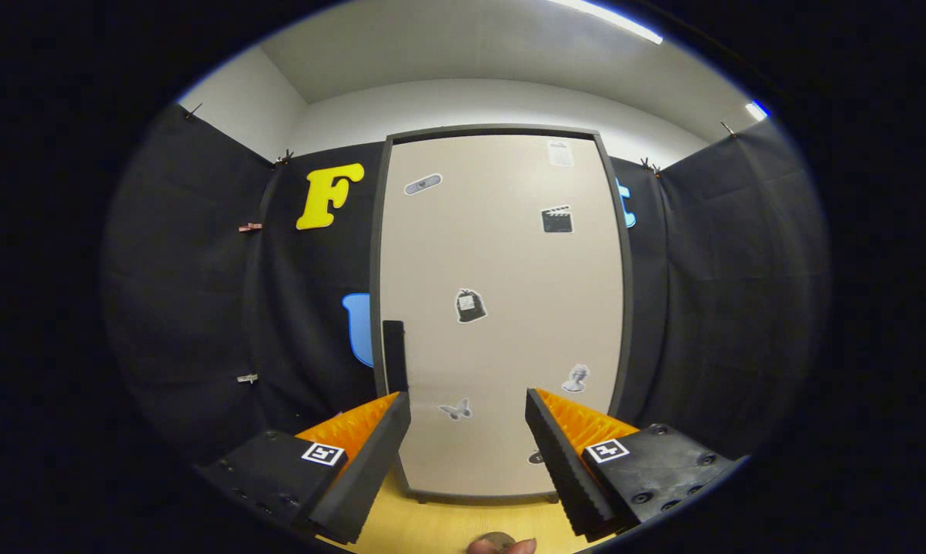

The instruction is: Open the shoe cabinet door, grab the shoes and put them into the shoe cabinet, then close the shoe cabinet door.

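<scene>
Wooden floor [432, 531], closed shoe cabinet [501, 308], hand-held gripper [468, 404] agape

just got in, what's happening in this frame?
A person's handheld gripper faces a tall beige shoe cabinet door in a dark grey frame, dotted with small stickers. The door looks shut. The fingers are spread apart with nothing between them, pointing at the door's lower part. A black vertical handle sits on the door's edge just above one fingertip, so opening the door seems not yet done. The cabinet stands on a light wooden floor.
</scene>
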